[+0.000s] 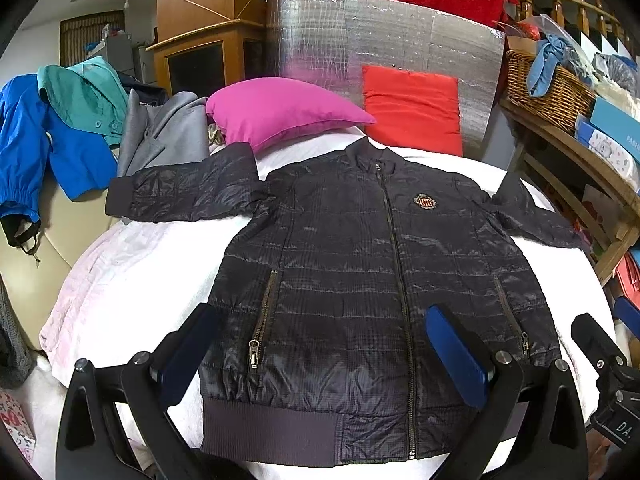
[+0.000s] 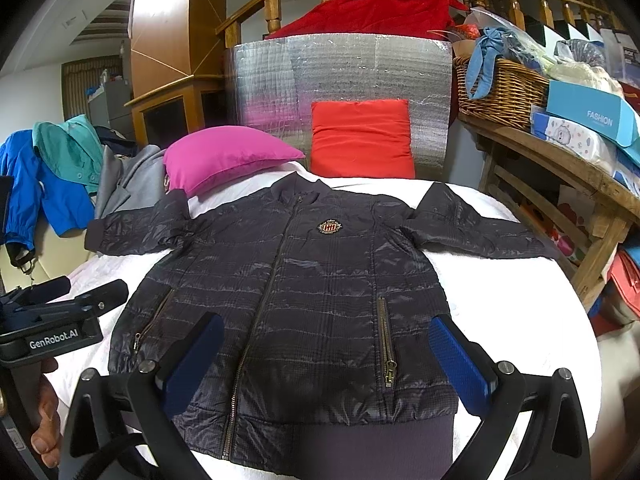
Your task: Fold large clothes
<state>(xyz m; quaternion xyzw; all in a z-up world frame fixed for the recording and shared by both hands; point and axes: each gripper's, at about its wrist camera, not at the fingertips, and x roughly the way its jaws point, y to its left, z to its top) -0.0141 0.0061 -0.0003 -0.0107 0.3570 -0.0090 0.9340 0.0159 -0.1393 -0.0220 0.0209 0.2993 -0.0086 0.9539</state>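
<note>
A dark quilted zip jacket (image 1: 360, 264) lies flat, front up, on a white-covered table (image 1: 132, 280), sleeves spread to both sides, collar at the far end. It also shows in the right wrist view (image 2: 312, 288). My left gripper (image 1: 324, 344) is open and empty, hovering above the jacket's hem, left of the zip. My right gripper (image 2: 326, 356) is open and empty above the hem, right of the zip. The right gripper also shows at the edge of the left wrist view (image 1: 600, 344), and the left gripper at the edge of the right wrist view (image 2: 72, 296).
A pink pillow (image 1: 280, 112) and a red cushion (image 1: 412, 108) lie behind the collar against a silver foil panel (image 1: 384, 40). Blue, green and grey clothes (image 1: 80, 132) hang at the left. A wooden shelf with a wicker basket (image 2: 500, 92) and boxes stands at the right.
</note>
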